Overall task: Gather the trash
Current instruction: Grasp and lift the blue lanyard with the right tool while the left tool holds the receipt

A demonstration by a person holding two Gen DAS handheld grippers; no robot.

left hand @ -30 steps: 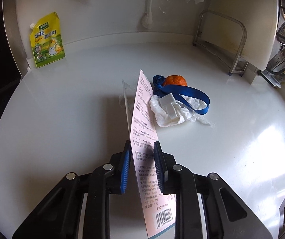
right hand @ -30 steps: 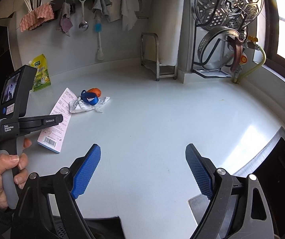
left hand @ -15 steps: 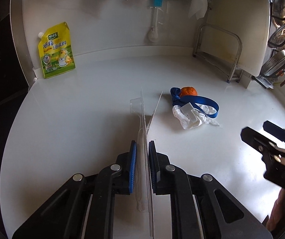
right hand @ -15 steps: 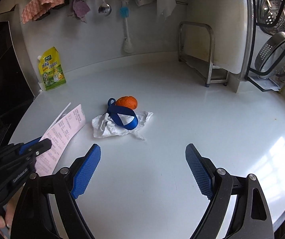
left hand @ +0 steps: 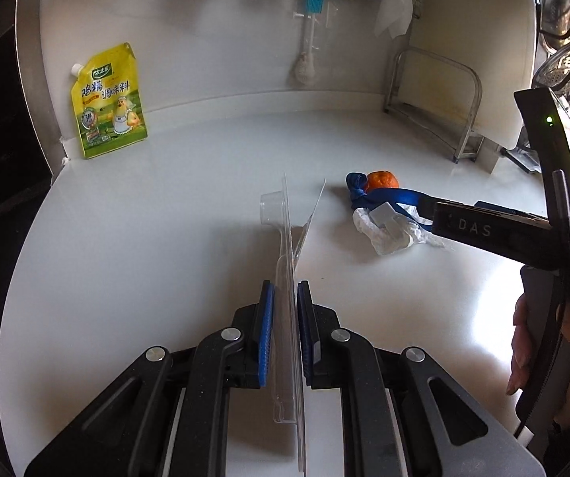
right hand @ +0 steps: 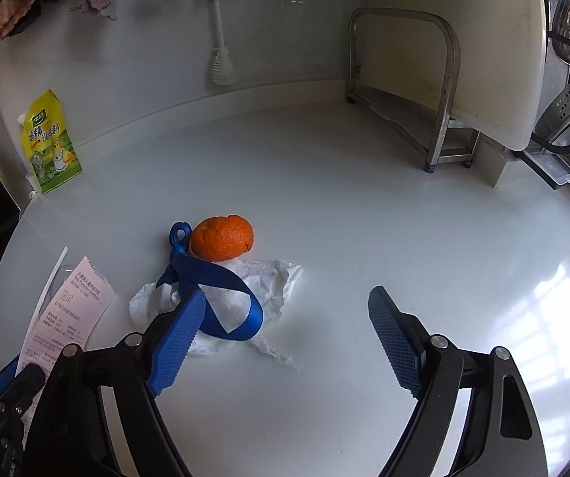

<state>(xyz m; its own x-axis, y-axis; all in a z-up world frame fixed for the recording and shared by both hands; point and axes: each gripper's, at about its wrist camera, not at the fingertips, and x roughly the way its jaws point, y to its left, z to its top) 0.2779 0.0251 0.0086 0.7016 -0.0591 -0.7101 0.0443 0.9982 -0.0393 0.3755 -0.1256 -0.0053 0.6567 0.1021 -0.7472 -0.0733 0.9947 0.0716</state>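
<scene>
Left wrist view: the left gripper has its ribbed blue pads nearly together, pinching a flat clear-plastic blister package edge-on, with a moulded round pocket at its far end. Seen from the right wrist, the same package shows a pale pink printed card face, slanting out from the gripper in the lower left corner of that view.

The right gripper tilts down toward the countertop, its jaws wide but closing, with nothing pressed between the textured pads. Its left finger overlaps the little heap of trash near the middle of the white, glossy countertop: a crumpled white tissue, a looped blue woven strap lying over it, and a dimpled orange peel or fruit just behind, touching the strap's knotted end. Whether the finger actually touches the strap is hard to tell from here. A small grey-white block rests on the tissue.

A hand grips the right tool's handle at the countertop's right edge. At the back left corner a yellow seasoning pouch leans against the wall, and a bent steel rack stands toward the back right.
</scene>
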